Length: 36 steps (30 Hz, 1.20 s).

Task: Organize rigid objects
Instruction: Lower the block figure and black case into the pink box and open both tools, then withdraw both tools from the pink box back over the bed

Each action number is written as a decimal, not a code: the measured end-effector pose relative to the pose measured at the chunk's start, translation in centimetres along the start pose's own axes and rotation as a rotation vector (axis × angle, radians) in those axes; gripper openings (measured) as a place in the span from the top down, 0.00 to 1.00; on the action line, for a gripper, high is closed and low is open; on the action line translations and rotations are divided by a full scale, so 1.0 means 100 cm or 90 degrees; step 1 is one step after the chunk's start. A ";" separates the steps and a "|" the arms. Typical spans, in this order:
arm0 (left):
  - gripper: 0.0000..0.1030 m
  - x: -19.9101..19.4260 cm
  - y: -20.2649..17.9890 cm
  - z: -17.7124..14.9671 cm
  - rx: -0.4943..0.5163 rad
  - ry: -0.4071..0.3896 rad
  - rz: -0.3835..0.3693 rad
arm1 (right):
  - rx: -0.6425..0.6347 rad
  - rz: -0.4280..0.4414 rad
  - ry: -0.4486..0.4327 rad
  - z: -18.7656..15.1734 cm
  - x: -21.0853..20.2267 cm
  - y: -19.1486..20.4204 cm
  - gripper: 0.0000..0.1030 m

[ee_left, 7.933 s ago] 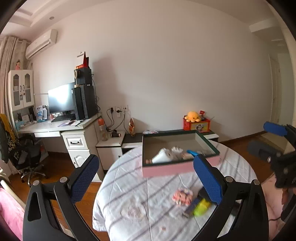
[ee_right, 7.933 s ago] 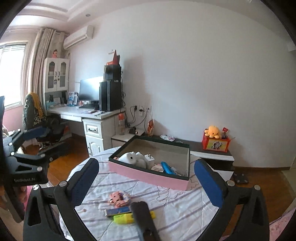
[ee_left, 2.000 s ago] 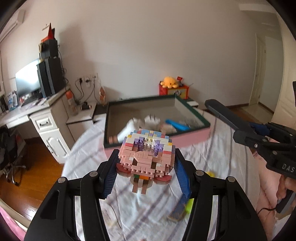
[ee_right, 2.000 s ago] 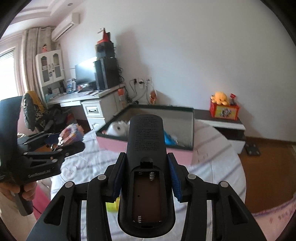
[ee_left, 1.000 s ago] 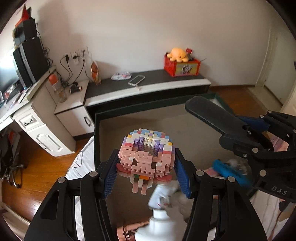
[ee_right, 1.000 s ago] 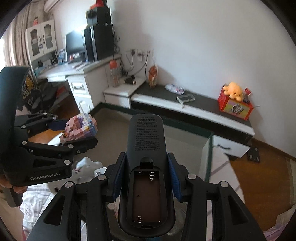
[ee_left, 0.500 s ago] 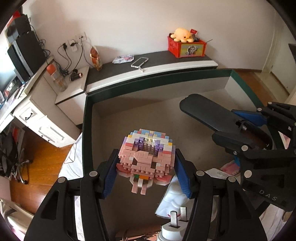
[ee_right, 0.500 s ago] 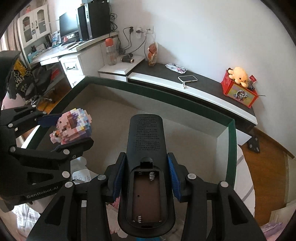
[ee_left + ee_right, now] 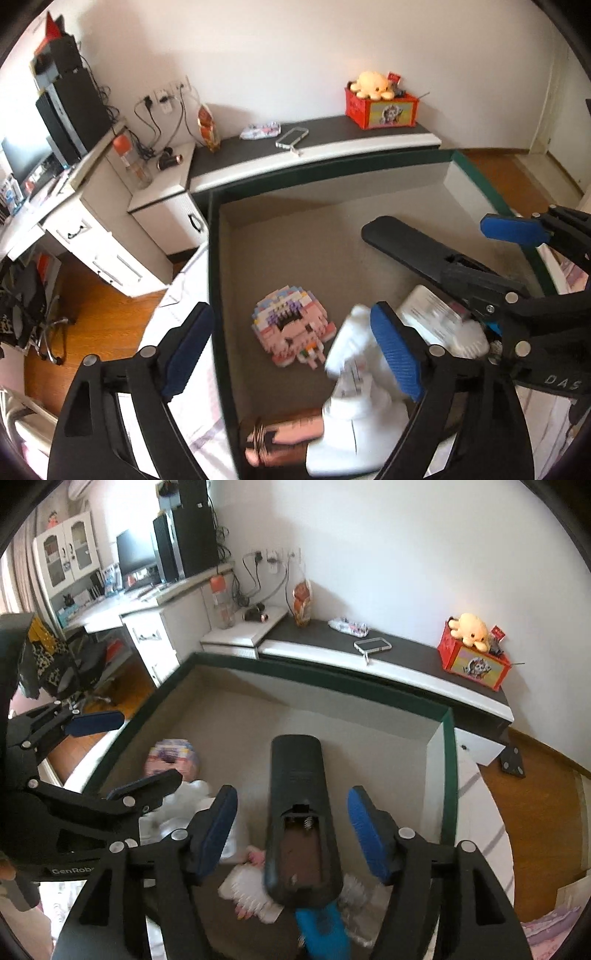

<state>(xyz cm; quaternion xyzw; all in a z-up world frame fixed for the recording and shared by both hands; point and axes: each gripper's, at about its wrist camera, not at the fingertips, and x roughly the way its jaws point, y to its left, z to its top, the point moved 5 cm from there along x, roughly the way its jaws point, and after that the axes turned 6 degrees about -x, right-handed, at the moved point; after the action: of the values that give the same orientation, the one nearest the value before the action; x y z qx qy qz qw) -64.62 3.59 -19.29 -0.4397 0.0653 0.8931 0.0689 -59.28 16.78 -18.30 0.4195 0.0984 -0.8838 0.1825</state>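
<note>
Both hand-held grippers hang over an open box (image 9: pixel 216 258) with a dark green rim and beige floor. The left hand-held gripper (image 9: pixel 291 354) has its blue pads spread wide and its jaws are opening; nothing is gripped. A pink brick-built toy (image 9: pixel 291 328) lies on the box floor between the pads, clear of both, at about 12 o'clock from the gripper's own body. At 3 o'clock from the toy sits a white plug-like object (image 9: pixel 354 365), and at 5 o'clock a rose-coloured cylinder (image 9: pixel 284 437) lies along the near wall.

The right hand-held gripper (image 9: pixel 291 830) also has its jaws opening; the black remote control (image 9: pixel 299 812), battery bay uncovered, lies lengthwise between the pads with a visible gap on each side, its far end pointing to 12 o'clock. Its near end rests over a blue object (image 9: pixel 323 930) and a white brush-like item (image 9: pixel 247 890). In this view the toy (image 9: pixel 173 757) lies at 10 o'clock from the remote, beside the left wall.
</note>
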 end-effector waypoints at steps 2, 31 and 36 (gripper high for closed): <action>0.14 -0.016 0.001 -0.004 0.000 -0.018 0.002 | -0.004 0.008 -0.016 -0.001 -0.014 0.007 0.37; 0.01 -0.178 -0.009 -0.209 -0.011 -0.151 0.010 | 0.099 -0.021 -0.122 -0.190 -0.136 0.121 0.22; 0.01 -0.166 0.000 -0.233 -0.033 -0.112 -0.007 | 0.152 -0.039 -0.071 -0.211 -0.113 0.129 0.22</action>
<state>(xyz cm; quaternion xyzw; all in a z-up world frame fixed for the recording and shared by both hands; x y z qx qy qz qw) -36.46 -1.62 -20.21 -0.3618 0.0333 0.9292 0.0679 -32.54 14.64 -23.05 0.3851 -0.0050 -0.9164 0.1091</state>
